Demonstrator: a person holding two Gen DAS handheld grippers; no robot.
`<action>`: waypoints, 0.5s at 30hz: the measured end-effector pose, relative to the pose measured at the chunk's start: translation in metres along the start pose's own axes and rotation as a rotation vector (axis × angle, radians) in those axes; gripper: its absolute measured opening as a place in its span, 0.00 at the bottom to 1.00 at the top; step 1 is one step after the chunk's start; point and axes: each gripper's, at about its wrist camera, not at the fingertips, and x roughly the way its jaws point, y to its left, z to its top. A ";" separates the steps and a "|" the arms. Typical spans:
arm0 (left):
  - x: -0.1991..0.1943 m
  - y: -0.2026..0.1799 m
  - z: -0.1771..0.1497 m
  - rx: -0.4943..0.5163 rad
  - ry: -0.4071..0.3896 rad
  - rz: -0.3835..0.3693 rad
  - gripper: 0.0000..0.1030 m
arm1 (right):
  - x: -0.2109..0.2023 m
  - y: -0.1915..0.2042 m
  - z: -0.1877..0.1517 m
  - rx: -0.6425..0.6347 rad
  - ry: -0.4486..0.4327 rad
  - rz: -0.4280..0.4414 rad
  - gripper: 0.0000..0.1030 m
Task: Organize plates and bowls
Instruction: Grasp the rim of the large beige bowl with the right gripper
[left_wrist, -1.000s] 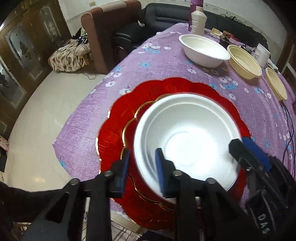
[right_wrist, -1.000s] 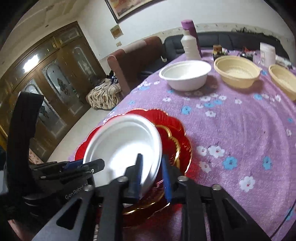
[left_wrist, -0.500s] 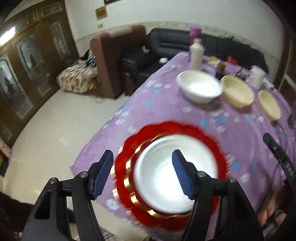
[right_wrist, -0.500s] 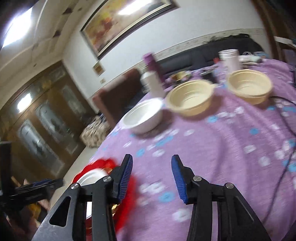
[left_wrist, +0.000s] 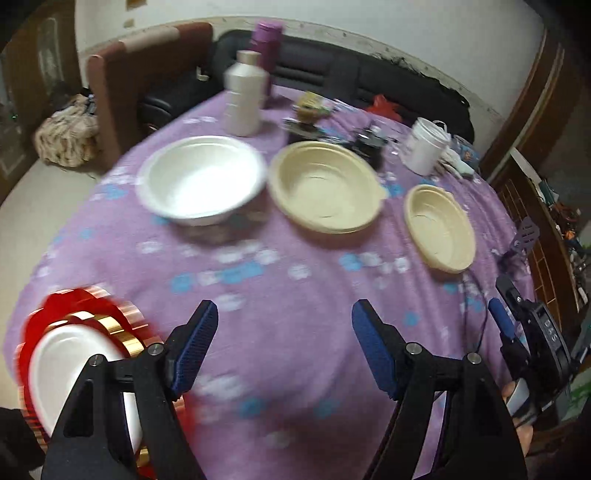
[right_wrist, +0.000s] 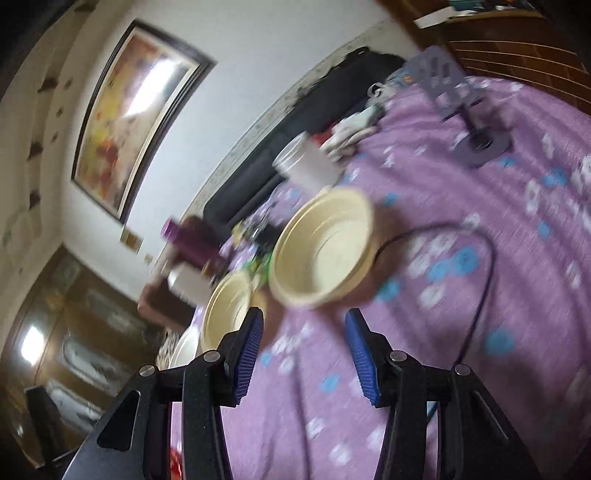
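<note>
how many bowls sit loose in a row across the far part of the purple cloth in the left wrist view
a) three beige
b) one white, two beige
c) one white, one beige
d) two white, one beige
b) The left wrist view shows one white bowl, then a large beige bowl and a smaller beige bowl to its right on the tablecloth.

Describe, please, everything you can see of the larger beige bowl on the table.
The larger beige bowl is round, cream-coloured and looks like moulded pulp or plastic, with a stepped inner wall and a rolled rim. It stands upright and empty on the purple floral tablecloth, between the white bowl and the smaller beige bowl. Nothing grips it.
</note>
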 end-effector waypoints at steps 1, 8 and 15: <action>0.005 -0.009 0.002 0.003 0.002 0.005 0.73 | 0.002 -0.005 0.008 0.015 -0.002 0.005 0.48; 0.059 -0.074 0.030 0.018 0.056 0.016 0.73 | 0.027 -0.035 0.056 0.113 0.020 0.055 0.48; 0.097 -0.109 0.047 0.016 0.105 0.035 0.73 | 0.055 -0.051 0.077 0.139 0.043 0.049 0.48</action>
